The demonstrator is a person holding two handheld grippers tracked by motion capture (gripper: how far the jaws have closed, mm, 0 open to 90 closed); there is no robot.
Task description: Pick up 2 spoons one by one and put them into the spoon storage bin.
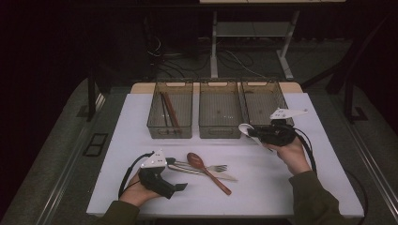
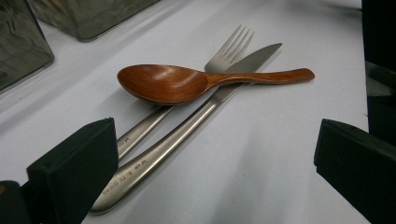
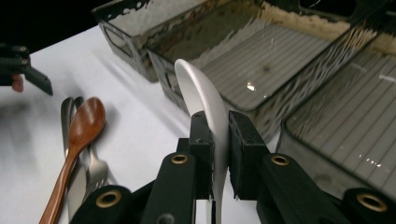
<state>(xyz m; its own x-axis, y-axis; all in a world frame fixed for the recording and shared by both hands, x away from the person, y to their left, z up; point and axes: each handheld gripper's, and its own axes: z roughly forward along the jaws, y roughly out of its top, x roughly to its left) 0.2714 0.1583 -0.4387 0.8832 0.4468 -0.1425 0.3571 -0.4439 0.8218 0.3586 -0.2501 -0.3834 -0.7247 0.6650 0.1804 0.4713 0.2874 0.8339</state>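
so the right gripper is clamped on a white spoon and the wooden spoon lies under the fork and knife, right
Not quite. The wooden spoon lies on top of the fork and knife, across their handles, as the left gripper view shows. The rest holds: the right gripper is shut on the white spoon.

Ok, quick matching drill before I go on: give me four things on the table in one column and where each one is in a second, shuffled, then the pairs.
Things:
1. white spoon
2. wooden spoon
3. chopsticks
4. fork

Places:
A. lying in the left bin
B. clamped in the right tongs
C. on the table, under the wooden spoon, beside the knife
D. lying across the fork and knife, in front of the open left tongs

Pairs: 1-B, 2-D, 3-A, 4-C
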